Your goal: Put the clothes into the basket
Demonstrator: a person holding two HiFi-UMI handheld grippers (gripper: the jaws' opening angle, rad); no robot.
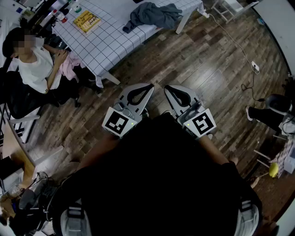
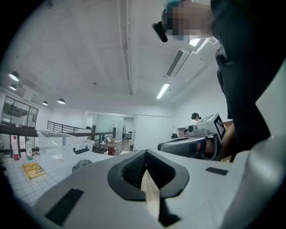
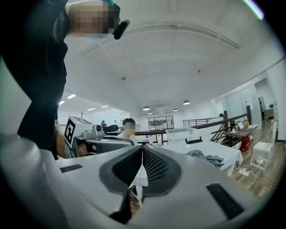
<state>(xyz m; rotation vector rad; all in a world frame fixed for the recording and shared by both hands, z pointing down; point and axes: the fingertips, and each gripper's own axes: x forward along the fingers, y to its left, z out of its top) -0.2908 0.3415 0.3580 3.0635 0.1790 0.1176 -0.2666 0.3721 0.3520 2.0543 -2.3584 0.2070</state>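
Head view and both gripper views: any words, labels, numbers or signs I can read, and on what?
No text here can be read.
Yellow book: cover print too small to read.
Bottles: labels blurred.
Marker cubes: black-and-white square patterns only, no words.

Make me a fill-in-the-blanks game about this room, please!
1. The left gripper and the right gripper are both empty and ____.
2. The clothes lying on the table are ____ in colour.
3. The book on that table is ____.

Missing words: shut, grey, yellow.
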